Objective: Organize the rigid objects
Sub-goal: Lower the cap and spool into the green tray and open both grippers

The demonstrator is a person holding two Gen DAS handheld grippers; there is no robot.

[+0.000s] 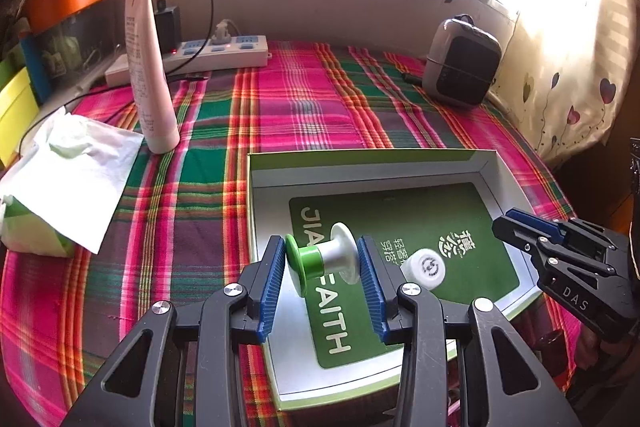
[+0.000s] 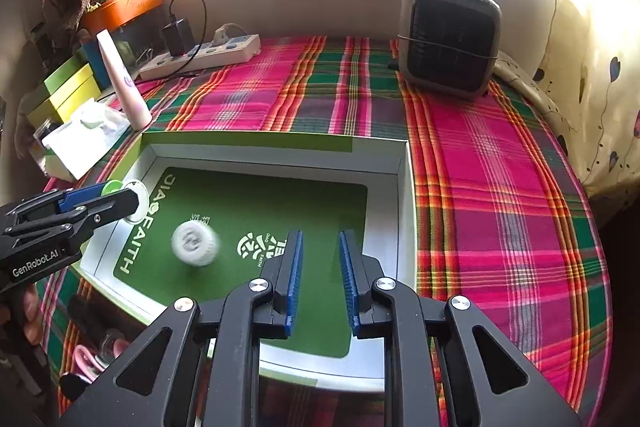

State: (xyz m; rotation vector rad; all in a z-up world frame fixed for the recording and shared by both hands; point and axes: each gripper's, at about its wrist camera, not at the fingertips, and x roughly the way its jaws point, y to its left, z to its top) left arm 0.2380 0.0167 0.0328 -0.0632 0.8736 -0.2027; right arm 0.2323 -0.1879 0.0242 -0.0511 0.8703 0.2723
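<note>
My left gripper (image 1: 322, 259) is shut on a green and white spool (image 1: 324, 259), held sideways between the blue pads above the left part of a shallow white box (image 1: 372, 163) with a green mat. A small white round cap (image 1: 426, 267) lies on the mat inside the box; it looks blurred in the right wrist view (image 2: 195, 242). My right gripper (image 2: 320, 275) is open and empty above the box's right part (image 2: 404, 187). It shows at the right in the left wrist view (image 1: 516, 227). The left gripper and spool (image 2: 120, 191) show at the left in the right wrist view.
A plaid cloth (image 1: 304, 107) covers the table. A white tube (image 1: 148, 67) stands at the left beside a tissue pack (image 1: 52, 187). A power strip (image 1: 212, 55) and a small heater (image 1: 460, 59) stand at the back. Coloured boxes (image 2: 68, 91) sit far left.
</note>
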